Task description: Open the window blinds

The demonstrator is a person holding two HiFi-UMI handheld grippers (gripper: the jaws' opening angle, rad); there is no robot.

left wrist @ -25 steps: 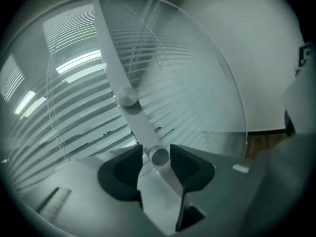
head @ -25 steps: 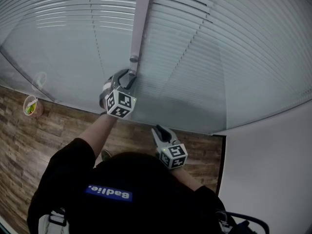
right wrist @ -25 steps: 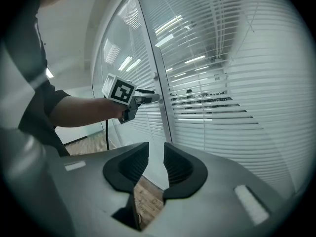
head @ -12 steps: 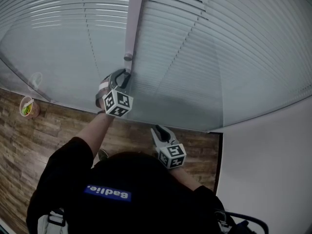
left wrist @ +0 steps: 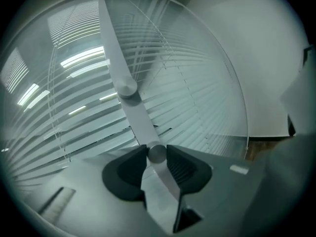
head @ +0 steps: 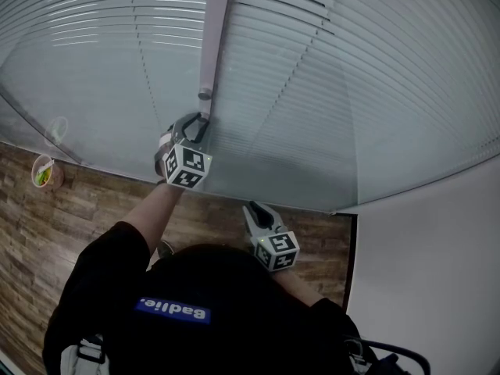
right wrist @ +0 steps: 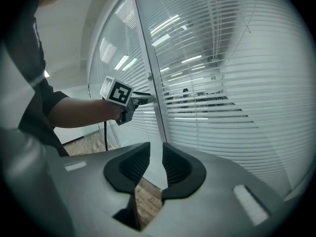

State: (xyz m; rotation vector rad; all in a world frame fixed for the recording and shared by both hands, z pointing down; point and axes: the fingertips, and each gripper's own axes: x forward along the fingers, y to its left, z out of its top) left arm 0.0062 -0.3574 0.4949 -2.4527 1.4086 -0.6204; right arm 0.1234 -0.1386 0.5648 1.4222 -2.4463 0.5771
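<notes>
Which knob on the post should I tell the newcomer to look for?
Find the wall of slatted blinds and the grey upright post dividing it. Two small round knobs sit on that post, one above the other. Yours is the lower knob, between the jaws of the left gripper, which have just been closing on it; the upper knob stands free.

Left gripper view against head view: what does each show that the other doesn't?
Left gripper view only: the left hand-held gripper, whose jaws have just been closing, pinches the lower knob on the post. Head view only: the right hand-held gripper and a cup on the floor. Both: the blinds, post and upper knob.
</notes>
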